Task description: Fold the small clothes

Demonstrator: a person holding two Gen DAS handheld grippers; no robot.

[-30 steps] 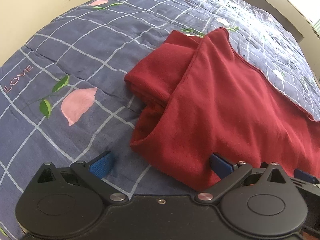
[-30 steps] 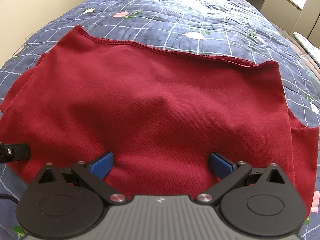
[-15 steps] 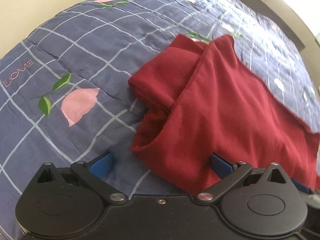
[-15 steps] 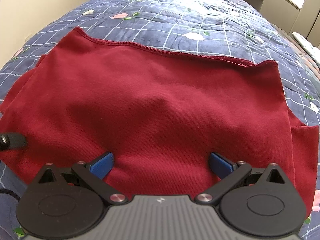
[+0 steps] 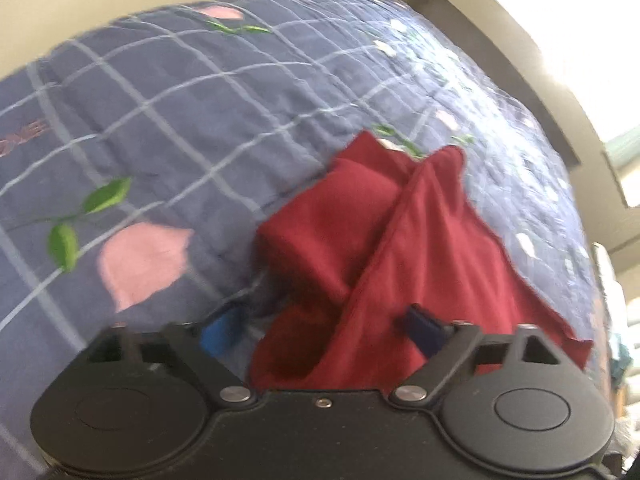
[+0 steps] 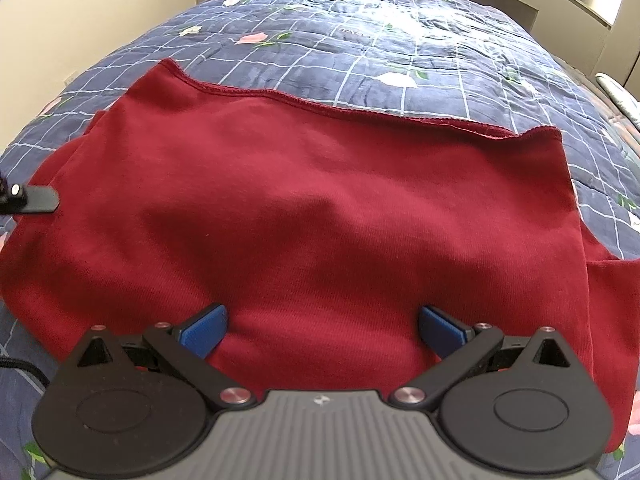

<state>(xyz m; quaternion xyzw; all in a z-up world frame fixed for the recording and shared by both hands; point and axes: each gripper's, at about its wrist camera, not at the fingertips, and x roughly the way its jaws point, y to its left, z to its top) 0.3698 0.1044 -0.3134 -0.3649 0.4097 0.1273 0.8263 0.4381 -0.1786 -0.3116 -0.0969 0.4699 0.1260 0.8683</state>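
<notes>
A dark red garment [image 6: 312, 216], which looks like a small top already folded partway, lies spread on the bed's blue checked quilt [image 6: 400, 40]. Its stitched hem runs across the far side in the right wrist view, and a tucked-in sleeve shows at its left end in the left wrist view.

The left gripper [image 5: 320, 330] is at that left end. Its fingers [image 5: 222, 332] are wide apart and closing, with the near corner of the cloth lying between them, though the blurred picture does not show the pads pressing on it. The right gripper [image 6: 322, 330] hangs low over the near edge of the garment with its fingers [image 6: 204, 330] spread wide and nothing held. The red fabric lies under and between them.

The step in hand looks like taking hold of the near edge at both ends to fold it over. To do it well, each gripper should bite all the layers at the edge, not just the top one. The two grips should sit level with each other so the fold line stays straight. The tucked sleeve should stay inside as the cloth lifts
</notes>
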